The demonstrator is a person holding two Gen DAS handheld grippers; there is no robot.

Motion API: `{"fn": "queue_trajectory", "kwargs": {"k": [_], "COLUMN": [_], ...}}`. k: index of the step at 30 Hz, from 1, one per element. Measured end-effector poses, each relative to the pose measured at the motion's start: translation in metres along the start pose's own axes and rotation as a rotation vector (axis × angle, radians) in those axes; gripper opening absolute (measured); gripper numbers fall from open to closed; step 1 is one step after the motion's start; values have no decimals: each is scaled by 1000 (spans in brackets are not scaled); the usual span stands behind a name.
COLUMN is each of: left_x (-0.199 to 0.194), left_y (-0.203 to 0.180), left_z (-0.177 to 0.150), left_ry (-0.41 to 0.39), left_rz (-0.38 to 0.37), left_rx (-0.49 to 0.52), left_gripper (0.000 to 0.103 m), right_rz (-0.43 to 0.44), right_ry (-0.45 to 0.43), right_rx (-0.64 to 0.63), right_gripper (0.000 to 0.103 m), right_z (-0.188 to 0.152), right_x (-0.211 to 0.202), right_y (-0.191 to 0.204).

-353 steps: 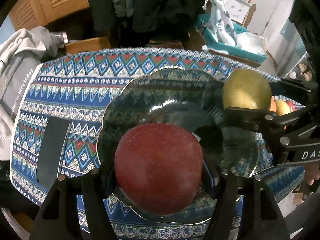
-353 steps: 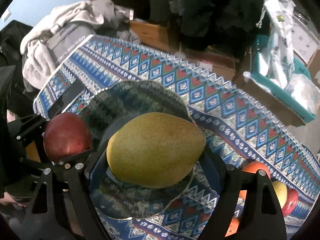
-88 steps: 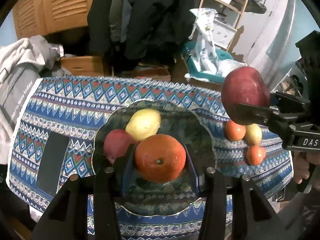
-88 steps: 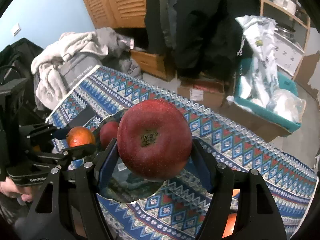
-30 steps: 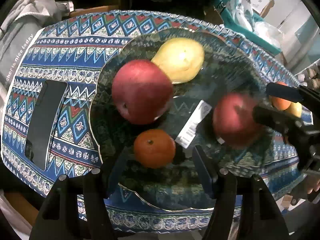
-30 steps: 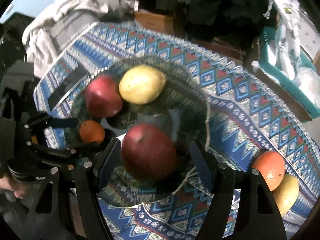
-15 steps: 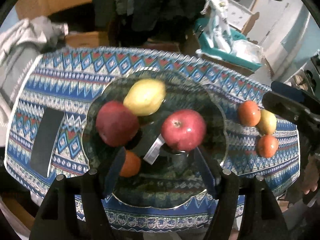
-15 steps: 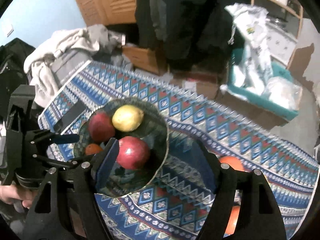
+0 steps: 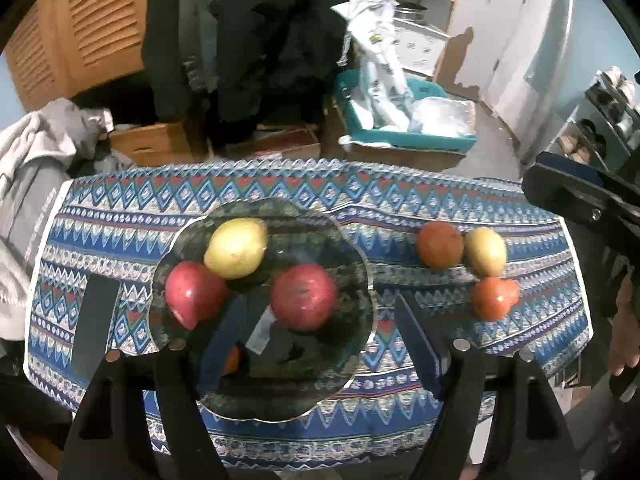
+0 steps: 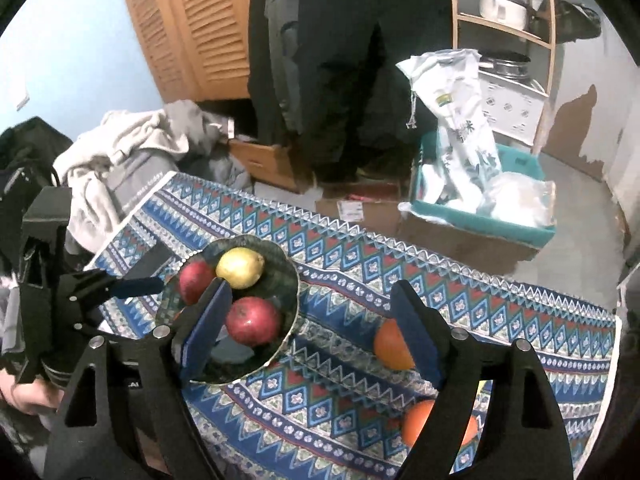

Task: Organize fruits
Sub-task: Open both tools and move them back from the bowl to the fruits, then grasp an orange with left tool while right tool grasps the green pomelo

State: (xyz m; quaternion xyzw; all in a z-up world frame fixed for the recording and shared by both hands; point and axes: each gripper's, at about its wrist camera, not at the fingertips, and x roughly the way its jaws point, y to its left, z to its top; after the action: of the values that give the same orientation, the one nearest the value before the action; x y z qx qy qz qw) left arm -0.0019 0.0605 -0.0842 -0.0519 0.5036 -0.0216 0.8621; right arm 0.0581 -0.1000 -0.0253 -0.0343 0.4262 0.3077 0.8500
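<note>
A glass plate (image 9: 362, 268) on the patterned cloth holds a yellow pear (image 9: 236, 252), two red apples (image 9: 194, 294) (image 9: 304, 296) and an orange (image 9: 232, 360), which is half hidden behind my left finger. My left gripper (image 9: 318, 306) hovers above the plate, jaws opening, with nothing in them. My right gripper (image 10: 312, 292) also hangs high over the cloth right of the plate (image 10: 295, 280), jaws opening and empty. Two oranges (image 9: 440, 245) (image 9: 495, 298) and a yellow fruit (image 9: 485, 251) lie together on the cloth at the right.
A dark phone (image 9: 94, 328) lies on the cloth left of the plate. Behind the table are a heap of grey clothes (image 9: 36, 160), cardboard boxes (image 9: 152, 144), a teal bin (image 9: 404, 136) with bags, and hanging dark coats. A hand (image 9: 624, 332) shows at the right edge.
Both grippers have risen and drawn back from the plate, leaving the orange and the second red apple on it. Both pairs of jaws stand wider.
</note>
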Motion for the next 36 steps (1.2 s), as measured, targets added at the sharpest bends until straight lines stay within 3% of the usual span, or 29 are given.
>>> {"fn": "queue_trajectory", "kwargs": {"k": [21,36], "left_x": [-31,2], "left_y": [-54,-89], "left_z": [27,42], "left_ry": [-93,-41], "left_rz": [-58,-77], "left_rx": [63,113], "left_gripper": [87,87], "right_rz": [-112,-188], "right_ry": [-91,-20], "right_rx": [55,137], "right_gripper": [89,90], "right_z": [-16,-41], "right_x": [-67,-65], "right_y": [-54,-112]}}
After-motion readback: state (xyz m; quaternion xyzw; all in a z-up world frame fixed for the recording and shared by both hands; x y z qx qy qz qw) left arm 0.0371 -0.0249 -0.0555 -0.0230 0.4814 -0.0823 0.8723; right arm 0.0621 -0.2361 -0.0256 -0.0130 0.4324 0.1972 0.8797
